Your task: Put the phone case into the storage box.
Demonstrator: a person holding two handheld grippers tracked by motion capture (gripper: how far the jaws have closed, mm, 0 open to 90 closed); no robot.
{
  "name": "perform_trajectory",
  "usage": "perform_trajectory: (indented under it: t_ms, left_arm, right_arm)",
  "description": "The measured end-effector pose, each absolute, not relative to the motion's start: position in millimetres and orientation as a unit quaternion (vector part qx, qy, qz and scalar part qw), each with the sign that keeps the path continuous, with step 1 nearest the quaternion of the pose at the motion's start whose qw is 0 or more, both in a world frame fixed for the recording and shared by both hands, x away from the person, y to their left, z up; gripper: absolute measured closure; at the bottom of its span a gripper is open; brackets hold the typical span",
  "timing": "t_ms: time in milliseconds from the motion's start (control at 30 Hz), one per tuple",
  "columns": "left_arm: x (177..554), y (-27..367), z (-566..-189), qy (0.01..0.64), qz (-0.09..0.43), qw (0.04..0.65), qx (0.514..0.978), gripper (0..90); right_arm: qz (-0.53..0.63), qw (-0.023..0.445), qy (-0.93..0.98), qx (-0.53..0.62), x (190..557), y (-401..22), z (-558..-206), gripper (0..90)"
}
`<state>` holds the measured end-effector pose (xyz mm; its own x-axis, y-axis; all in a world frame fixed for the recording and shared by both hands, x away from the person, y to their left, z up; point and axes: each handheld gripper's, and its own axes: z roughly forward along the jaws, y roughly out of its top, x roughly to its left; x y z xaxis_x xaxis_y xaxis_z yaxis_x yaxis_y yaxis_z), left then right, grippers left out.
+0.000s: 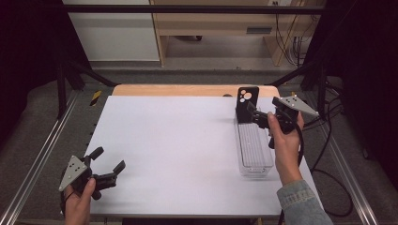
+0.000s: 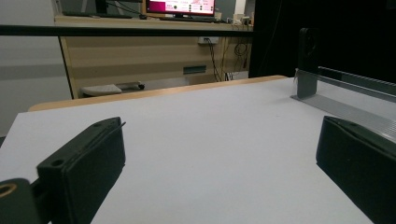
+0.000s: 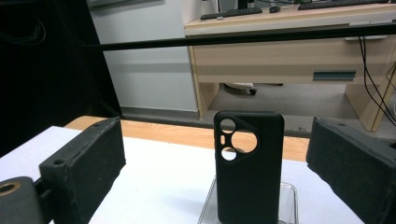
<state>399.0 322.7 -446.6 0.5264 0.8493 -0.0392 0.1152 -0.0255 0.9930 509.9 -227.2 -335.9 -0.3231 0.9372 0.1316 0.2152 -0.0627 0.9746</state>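
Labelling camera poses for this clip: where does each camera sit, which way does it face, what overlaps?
High view: above the person's side, looking forward and down on the table; both hands, left gripper and right gripper show.
Left gripper view: low over the table, between its open jaws, facing the clear tray and the phone case standing in it.
Right gripper view: between its open jaws, facing the upright phone case.
Shared: all three see case and tray.

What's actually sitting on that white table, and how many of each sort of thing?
Black phone case, standing upright at the far end of the tray: 1
Clear plastic tray: 1
Hand-held grippers, left gripper and right gripper, both open: 2
Total: 4
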Motion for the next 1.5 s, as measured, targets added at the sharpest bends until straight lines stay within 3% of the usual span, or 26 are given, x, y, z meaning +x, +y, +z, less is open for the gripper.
perform_trajectory:
  t_ms: [433,900,1500]
  left_arm:
    - [399.7,322.4,-445.4,0.369,0.311,0.591,0.647,1.3]
    - [396.6,321.5,-442.6,0.357,0.307,0.598,0.649,1.1]
    - [395.1,318.4,-442.3,0.336,0.3,0.594,0.666,1.0]
  right_arm:
    - [0.564,0.334,0.594,0.467,499.5,-234.8,-327.4,4.7]
    - [0.57,0.37,0.584,0.443,488.3,-247.3,-325.3,4.2]
    - [0.564,0.372,0.599,0.428,465.6,-268.1,-328.6,3.6]
